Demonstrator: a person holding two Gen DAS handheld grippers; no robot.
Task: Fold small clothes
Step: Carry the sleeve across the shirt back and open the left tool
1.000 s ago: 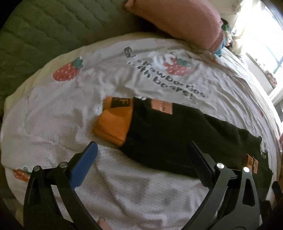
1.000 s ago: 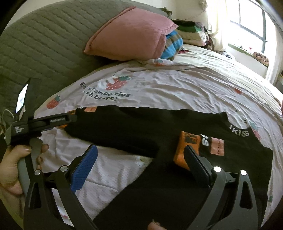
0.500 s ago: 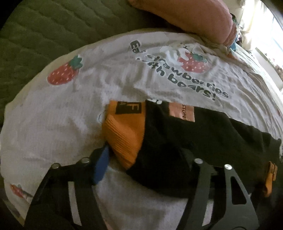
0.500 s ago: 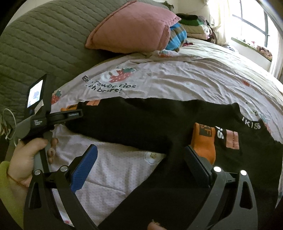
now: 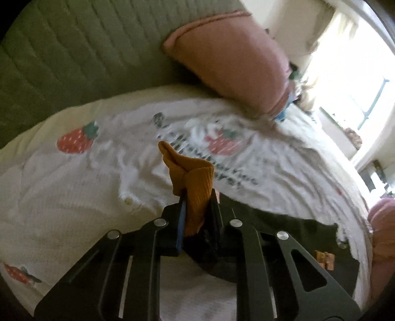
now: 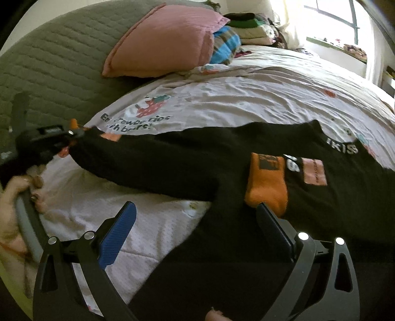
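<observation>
A black sweater [image 6: 187, 163] with orange cuffs lies spread across the bed. My left gripper [image 5: 196, 197] is shut on the orange cuff [image 5: 195, 177] of the outstretched sleeve and holds it lifted off the sheet; the same gripper shows at the far left of the right wrist view [image 6: 71, 134]. The other orange cuff [image 6: 266, 182] lies folded over the sweater's body. My right gripper [image 6: 195, 222] is open and empty, hovering over the sweater's lower part, its right finger just below that cuff.
The strawberry-print sheet [image 6: 246, 98] covers the bed. A pink pillow [image 6: 163, 42] leans on the grey quilted headboard [image 6: 49, 64], with folded clothes [image 6: 249, 27] stacked behind it. A bright window [image 6: 345, 22] is at the far right.
My left gripper moved down onto the sleeve's orange cuff, shut on it and lifted it. My right gripper stayed open and shifted slightly over the sweater.
</observation>
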